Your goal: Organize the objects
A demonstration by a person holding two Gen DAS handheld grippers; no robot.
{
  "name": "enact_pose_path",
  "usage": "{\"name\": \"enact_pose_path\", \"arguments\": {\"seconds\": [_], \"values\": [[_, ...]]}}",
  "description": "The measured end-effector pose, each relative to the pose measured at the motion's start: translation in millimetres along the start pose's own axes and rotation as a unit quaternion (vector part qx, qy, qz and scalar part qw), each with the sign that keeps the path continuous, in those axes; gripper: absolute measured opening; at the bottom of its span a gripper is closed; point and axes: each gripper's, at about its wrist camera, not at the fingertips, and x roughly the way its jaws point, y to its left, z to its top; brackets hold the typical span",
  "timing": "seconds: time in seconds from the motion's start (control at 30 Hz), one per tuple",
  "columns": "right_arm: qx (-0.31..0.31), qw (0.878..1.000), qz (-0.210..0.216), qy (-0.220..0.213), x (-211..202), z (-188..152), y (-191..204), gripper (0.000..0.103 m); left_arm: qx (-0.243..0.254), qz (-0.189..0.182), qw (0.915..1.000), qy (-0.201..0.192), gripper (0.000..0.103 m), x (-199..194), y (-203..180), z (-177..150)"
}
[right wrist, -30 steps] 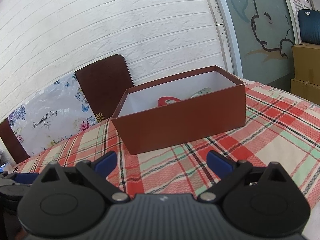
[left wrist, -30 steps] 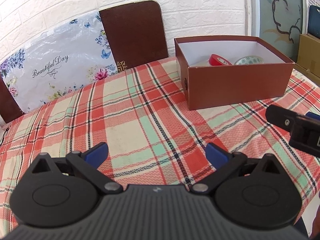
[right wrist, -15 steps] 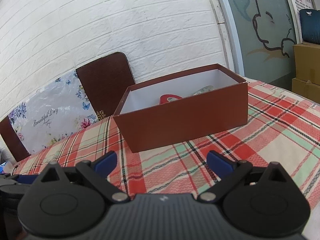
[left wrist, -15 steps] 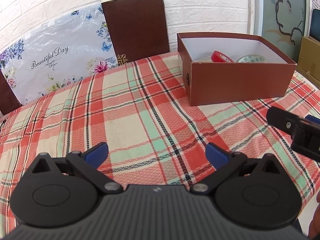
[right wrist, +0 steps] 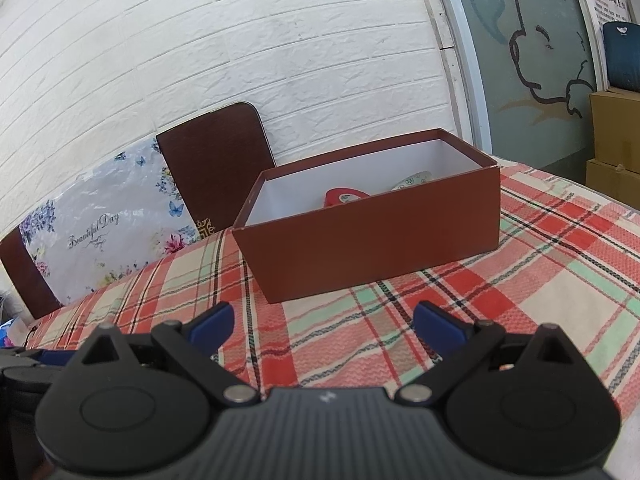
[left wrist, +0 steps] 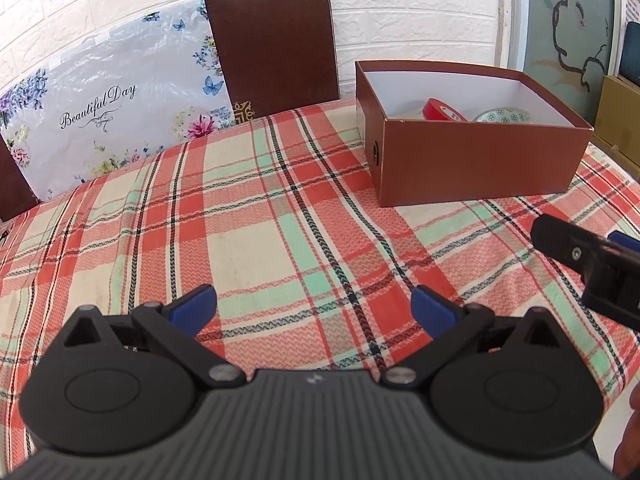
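Observation:
An open brown cardboard box (left wrist: 476, 160) (right wrist: 372, 244) stands on the plaid tablecloth (left wrist: 256, 216). Inside it lie a red tape roll (left wrist: 442, 110) (right wrist: 344, 197) and a white-and-green patterned roll (left wrist: 505, 116) (right wrist: 414, 180). My left gripper (left wrist: 314, 310) is open and empty, low over the cloth, left of and nearer than the box. My right gripper (right wrist: 322, 322) is open and empty in front of the box. The right gripper also shows at the right edge of the left wrist view (left wrist: 592, 264).
A brown chair back (left wrist: 272, 48) and a floral "Beautiful Day" bag (left wrist: 108, 108) stand behind the table against a white brick wall. Cardboard boxes (right wrist: 616, 140) are stacked at the far right, beyond the table's right edge.
Both grippers have drawn back and risen slightly, so the box looks a little farther off and more of its inside shows. Both stay open and empty.

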Motion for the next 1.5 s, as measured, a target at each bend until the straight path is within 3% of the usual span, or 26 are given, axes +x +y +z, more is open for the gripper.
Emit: {"name": "enact_pose_path", "arguments": {"seconds": [1.5], "values": [[-0.010,1.000,0.003,0.009,4.7,-6.0,3.2,0.100,0.000,-0.006,1.0000,0.005,0.103,1.5,0.1,-1.1]]}}
